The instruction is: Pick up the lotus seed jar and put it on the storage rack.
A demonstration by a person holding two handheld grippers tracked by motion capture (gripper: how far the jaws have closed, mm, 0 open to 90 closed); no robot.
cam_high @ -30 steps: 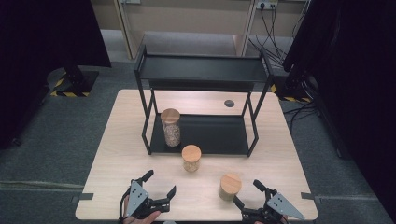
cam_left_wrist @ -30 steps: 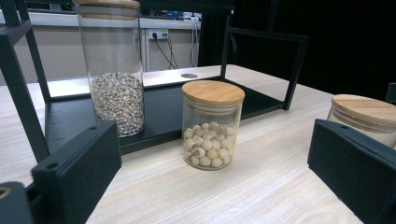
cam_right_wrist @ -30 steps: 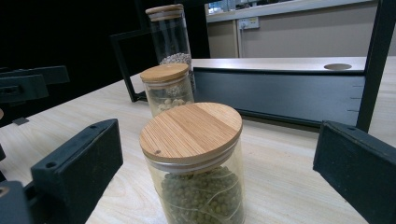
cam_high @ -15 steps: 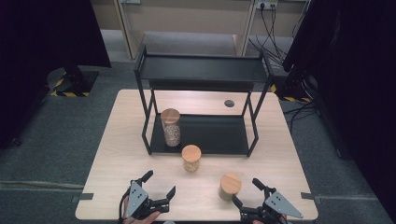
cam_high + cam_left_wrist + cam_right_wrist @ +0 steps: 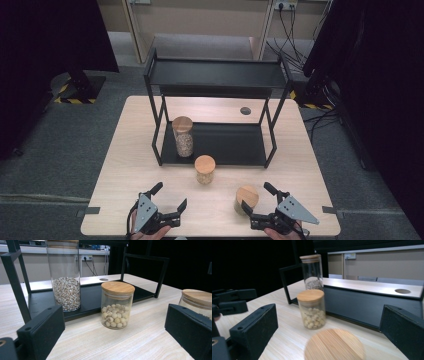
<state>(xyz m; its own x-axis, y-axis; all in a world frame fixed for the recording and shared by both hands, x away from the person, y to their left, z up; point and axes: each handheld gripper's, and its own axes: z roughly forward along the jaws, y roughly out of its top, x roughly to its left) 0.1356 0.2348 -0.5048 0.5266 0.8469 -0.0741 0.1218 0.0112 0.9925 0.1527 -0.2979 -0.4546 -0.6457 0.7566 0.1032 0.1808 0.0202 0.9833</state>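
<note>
Wood table (image 5: 140, 165): unlabeled near jar (image 5: 246, 199) btwn wide right claw (image 5: 257, 206); left claw (image 5: 170, 197) wide, empty.

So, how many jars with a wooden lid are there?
3: a tall jar on the rack's lower shelf, a short jar before the rack, and another jar by the right tongs.

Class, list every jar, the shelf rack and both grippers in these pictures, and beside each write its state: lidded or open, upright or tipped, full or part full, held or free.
Tall jar: upright on the rack's lower shelf, lidded, part full of small grains.
Middle jar: upright on the table, lidded, part full of pale round seeds, free.
Near jar: upright, lidded, not gripped.
Rack: upright, top shelf bare.
Left gripper: open, holding nothing.
Right gripper: open, just beside the near jar.
</note>
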